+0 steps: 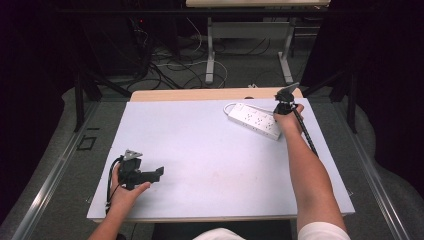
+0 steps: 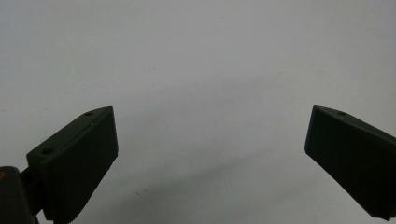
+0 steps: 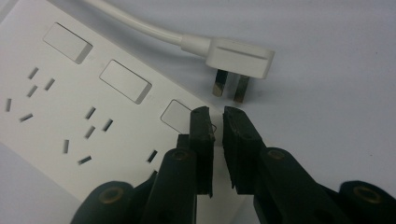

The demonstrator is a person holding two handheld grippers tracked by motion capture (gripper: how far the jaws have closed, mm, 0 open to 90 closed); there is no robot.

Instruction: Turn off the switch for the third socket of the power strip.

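High view: power strip point(image 1: 254, 120) diagonal, upper-left to lower-right

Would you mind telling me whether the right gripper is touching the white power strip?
Cannot tell. In the right gripper view the right gripper has its nearly closed jaws over the power strip's end, but neither contact nor a gap shows plainly.

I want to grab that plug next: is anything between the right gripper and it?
Nothing visible. The right gripper, jaws nearly shut, sits at the power strip's corner; the plug lies just beyond on bare table.
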